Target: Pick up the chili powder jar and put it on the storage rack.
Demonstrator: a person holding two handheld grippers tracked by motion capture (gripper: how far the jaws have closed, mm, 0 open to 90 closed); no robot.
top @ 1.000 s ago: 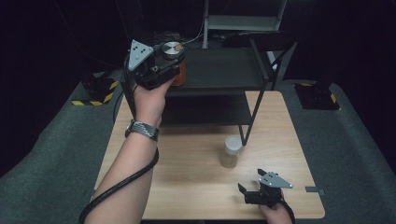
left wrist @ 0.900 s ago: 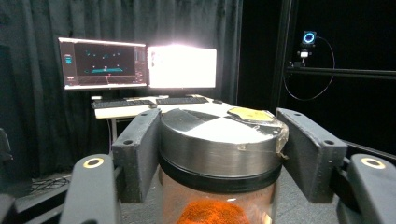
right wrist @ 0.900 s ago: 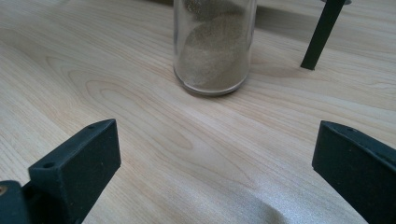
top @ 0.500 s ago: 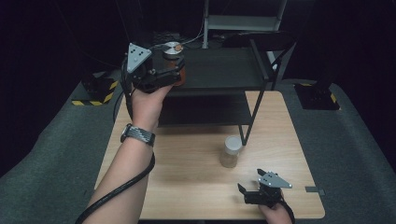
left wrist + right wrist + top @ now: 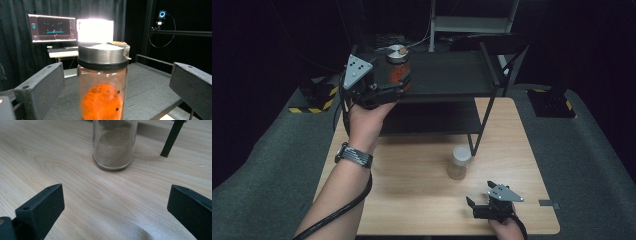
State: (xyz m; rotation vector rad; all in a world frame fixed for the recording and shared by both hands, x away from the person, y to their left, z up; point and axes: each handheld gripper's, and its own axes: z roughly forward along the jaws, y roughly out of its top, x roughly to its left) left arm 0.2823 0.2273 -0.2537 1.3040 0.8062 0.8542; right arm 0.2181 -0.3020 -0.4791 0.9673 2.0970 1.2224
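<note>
A glass jar (image 5: 398, 66) of orange powder with a metal lid stands on the top of a black shelf rack (image 5: 452, 75). My left gripper (image 5: 401, 81) is level with it. Its jaws have just been opening, and the jar (image 5: 102, 85) stands between them with a gap on each side in the left gripper view. A second jar (image 5: 459, 162) with pale beige powder stands on the wooden table (image 5: 412, 195) by the rack's front leg. My right gripper (image 5: 478, 195) rests open near the table's front edge, aimed at that jar (image 5: 115, 145) from a short way off.
The rack has a lower shelf (image 5: 432, 117) under the top one and a thin black leg (image 5: 172, 138) just right of the beige jar. Behind the rack are a monitor (image 5: 52, 27) and a bright lamp (image 5: 95, 30). Grey padding (image 5: 592, 160) surrounds the table.
The left gripper has let go of the orange jar, which now stands free on the rack top, and has drawn back to the left and toward the person. The right gripper has kept still.
</note>
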